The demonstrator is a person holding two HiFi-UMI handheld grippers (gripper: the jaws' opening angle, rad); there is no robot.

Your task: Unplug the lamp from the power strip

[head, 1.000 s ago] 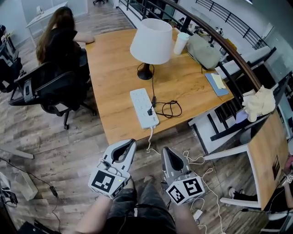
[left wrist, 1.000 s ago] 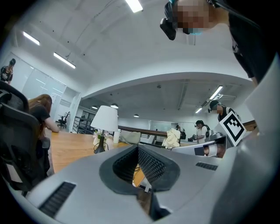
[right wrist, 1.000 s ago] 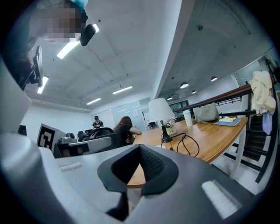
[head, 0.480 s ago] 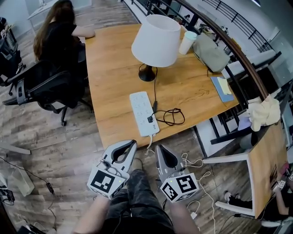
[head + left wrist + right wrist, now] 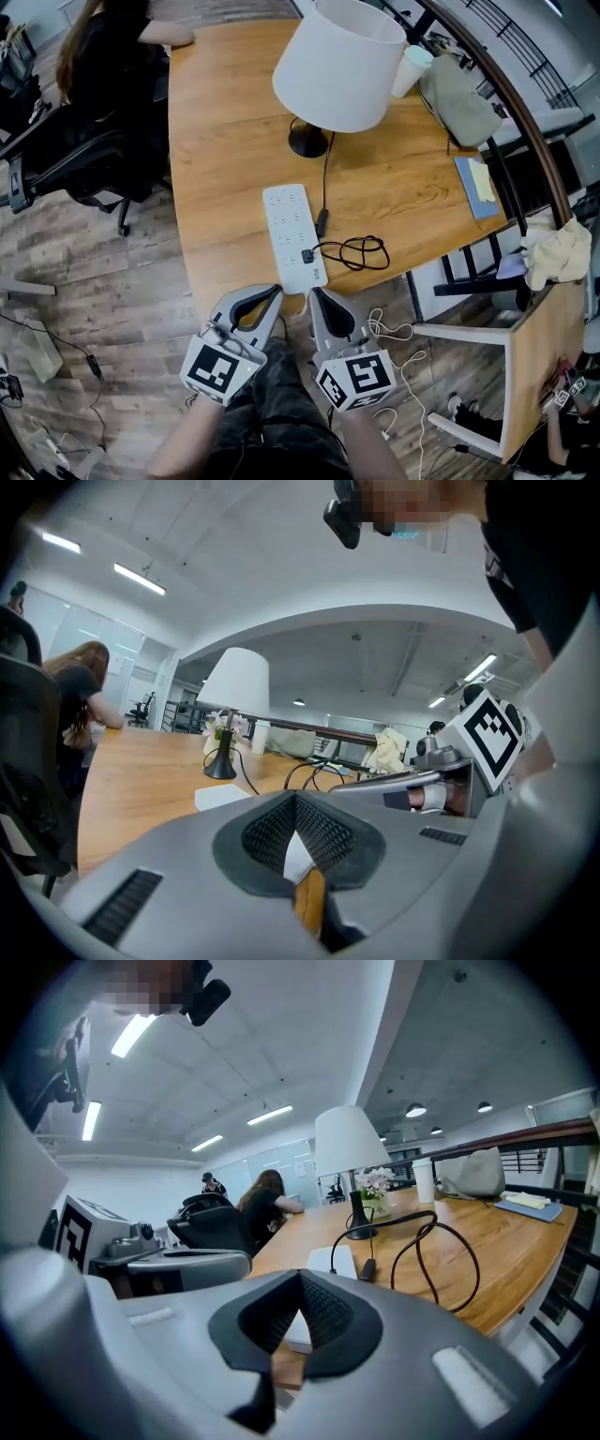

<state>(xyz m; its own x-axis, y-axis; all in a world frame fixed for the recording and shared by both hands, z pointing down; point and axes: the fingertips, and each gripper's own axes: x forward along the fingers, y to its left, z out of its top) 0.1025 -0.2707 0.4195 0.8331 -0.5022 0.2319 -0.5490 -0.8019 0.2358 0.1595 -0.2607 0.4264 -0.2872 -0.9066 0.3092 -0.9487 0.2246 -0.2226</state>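
Note:
A lamp (image 5: 337,66) with a white shade stands on the wooden table (image 5: 225,141). Its black cord runs past a loose coil (image 5: 361,251) to a black plug (image 5: 307,255) in the white power strip (image 5: 291,225) near the table's front edge. My left gripper (image 5: 273,292) and right gripper (image 5: 313,294) hover side by side just short of that edge, both shut and holding nothing. In the left gripper view the lamp (image 5: 234,682) and power strip (image 5: 220,797) lie ahead. The right gripper view shows the power strip (image 5: 330,1262) and cord (image 5: 436,1241) close in front.
A person (image 5: 112,47) sits in a black chair (image 5: 75,164) at the table's far left. A cup (image 5: 410,70), a grey bag (image 5: 459,98) and a notebook (image 5: 478,183) lie at the right. White cables (image 5: 394,328) trail on the floor.
The table, lamp and power strip have come closer in the head view. Both grippers have moved up to the table's front edge, staying shut.

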